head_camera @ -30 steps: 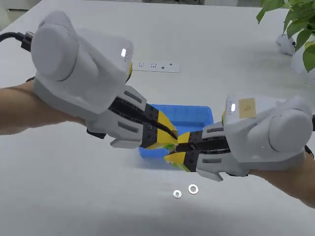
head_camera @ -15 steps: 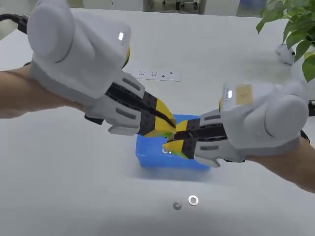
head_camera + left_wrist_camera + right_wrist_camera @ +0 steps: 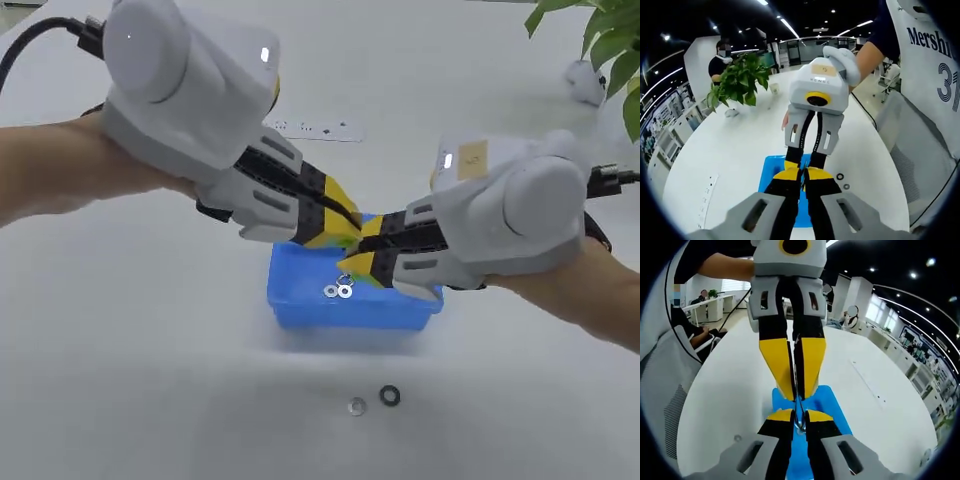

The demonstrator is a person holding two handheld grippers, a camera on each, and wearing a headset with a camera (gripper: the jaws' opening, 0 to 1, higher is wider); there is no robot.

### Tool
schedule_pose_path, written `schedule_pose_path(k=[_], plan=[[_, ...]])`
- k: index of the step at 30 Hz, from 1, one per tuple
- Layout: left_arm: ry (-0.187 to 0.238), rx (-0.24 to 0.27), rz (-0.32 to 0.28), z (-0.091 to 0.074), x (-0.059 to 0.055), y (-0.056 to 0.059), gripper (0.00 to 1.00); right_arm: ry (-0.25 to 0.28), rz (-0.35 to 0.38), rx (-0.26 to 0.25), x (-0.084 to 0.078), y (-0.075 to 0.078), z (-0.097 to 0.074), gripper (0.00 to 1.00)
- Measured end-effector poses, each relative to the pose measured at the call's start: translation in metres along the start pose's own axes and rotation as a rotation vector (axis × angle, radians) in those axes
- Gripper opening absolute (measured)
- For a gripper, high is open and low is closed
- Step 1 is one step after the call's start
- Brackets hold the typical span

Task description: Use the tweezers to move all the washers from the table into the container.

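Over the table, above the container, the closed left claw meets the right claw pinching tweezers.

Your left gripper: white-grey, yellow-black jaws | right gripper: same | tweezers: silver | container: blue | left near washer: silver | right near washer: dark

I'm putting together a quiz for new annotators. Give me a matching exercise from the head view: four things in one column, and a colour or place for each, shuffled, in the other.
Things
1. container
2. loose washers
3. power strip
4. plant

Descriptions
a. green, top right corner of the view
b. white, lying beyond the container
c. blue, open-topped
d. on the table, nearest the person

Pairs: 1-c, 2-d, 3-b, 4-a
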State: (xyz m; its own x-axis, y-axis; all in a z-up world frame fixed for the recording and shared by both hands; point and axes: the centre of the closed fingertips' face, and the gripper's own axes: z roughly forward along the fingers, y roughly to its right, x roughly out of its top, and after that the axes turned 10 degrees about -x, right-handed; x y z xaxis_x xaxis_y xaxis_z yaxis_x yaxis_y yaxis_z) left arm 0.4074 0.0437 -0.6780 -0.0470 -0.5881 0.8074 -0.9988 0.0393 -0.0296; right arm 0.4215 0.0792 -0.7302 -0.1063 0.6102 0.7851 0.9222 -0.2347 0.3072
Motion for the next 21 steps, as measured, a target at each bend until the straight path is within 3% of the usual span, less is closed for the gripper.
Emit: schedule_pose_path(k=[9, 21], plan=[[-0.011, -0.043, -0.046, 0.020, -0.020, -0.011, 0.07, -0.061, 0.034, 0.025, -0.026, 0.001, 0.016, 0.10], [-0.018, -0.069, -0.073, 0.027, -0.031, -0.016, 0.07, -0.087, 0.061, 0.038, -0.038, 0.000, 0.021, 0.10]])
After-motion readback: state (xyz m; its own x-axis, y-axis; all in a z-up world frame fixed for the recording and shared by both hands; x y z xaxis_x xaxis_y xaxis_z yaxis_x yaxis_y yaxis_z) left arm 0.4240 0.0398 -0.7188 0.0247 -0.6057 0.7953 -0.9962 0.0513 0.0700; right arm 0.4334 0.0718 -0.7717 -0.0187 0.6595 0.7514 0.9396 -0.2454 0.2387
